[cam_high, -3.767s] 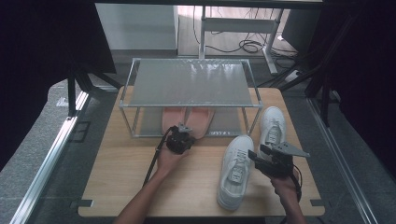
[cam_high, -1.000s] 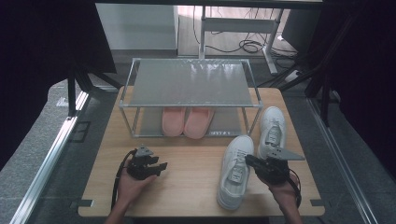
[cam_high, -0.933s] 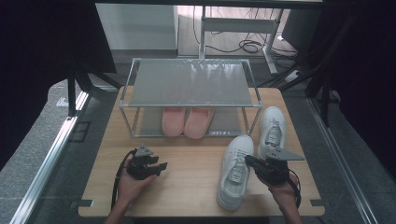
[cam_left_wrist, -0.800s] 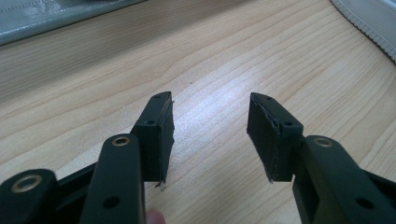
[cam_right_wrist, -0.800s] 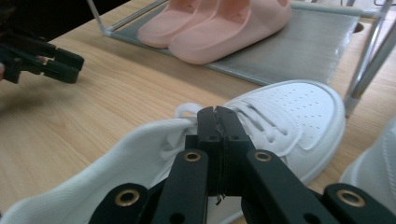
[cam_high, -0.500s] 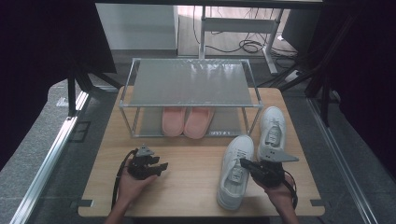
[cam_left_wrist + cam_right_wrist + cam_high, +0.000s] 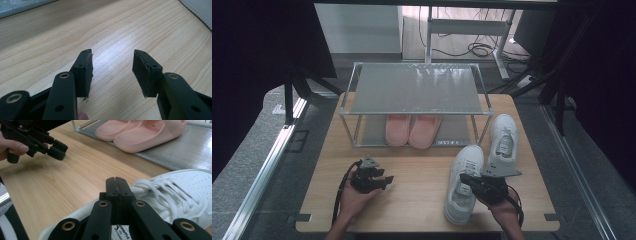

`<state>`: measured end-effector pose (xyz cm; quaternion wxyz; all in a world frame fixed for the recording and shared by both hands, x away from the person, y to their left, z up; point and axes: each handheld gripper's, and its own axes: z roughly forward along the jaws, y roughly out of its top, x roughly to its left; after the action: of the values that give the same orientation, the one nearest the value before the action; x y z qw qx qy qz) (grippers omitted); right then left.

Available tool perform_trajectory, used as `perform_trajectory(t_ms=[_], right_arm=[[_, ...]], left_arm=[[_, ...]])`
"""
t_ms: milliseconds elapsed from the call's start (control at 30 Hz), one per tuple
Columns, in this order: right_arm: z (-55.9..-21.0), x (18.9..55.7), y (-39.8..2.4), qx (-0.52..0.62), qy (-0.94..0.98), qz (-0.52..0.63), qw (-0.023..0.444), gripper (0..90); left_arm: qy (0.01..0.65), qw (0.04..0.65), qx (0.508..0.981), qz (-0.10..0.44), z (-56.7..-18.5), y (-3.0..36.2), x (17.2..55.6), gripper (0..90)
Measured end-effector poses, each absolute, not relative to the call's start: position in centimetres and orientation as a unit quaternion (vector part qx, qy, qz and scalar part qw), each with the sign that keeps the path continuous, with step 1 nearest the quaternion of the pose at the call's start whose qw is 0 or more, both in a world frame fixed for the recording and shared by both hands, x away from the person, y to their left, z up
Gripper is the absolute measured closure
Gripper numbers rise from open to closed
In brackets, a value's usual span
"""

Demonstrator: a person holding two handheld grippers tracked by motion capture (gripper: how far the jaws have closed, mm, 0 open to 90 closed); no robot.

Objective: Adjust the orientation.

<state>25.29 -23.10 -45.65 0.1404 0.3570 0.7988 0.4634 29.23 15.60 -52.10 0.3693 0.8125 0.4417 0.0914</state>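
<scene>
A white sneaker (image 7: 469,160) lies on the wooden table (image 7: 417,200) at the front right, toe pointing away. My right gripper (image 7: 464,179) reaches leftward over its opening; in the right gripper view the right gripper (image 7: 117,181) has its pads pressed together above the collar beside the laces of the sneaker (image 7: 180,192), with nothing visible between the tips. A second white sneaker (image 7: 503,137) lies just behind. My left gripper (image 7: 384,182) hovers at the front left, and the left gripper (image 7: 112,67) stands open over bare wood.
A metal mesh rack (image 7: 417,90) stands at the back of the table with a pair of pink slippers (image 7: 412,130) on its lower shelf. The left gripper (image 7: 60,151) shows in a hand across the table. Cables lie on the floor behind.
The left gripper pulled back from the slippers to the front left, then stayed still. The right gripper has slid a little to the left, over the near sneaker.
</scene>
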Motion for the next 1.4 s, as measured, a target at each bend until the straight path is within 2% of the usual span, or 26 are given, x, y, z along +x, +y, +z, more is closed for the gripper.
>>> perform_trajectory(t_ms=[533, 1400], right_arm=[[-46.4, 25.2, -19.7, 0.326, 0.829, 0.432, 0.139, 89.9], [-47.0, 25.1, -17.9, 0.307, 0.862, 0.381, 0.135, 90.0]], left_arm=[[0.439, 0.363, 0.817, 0.086, -52.4, 15.1, 29.2, 51.3], [0.440, 0.365, 0.815, 0.093, -52.4, 15.0, 29.2, 51.4]])
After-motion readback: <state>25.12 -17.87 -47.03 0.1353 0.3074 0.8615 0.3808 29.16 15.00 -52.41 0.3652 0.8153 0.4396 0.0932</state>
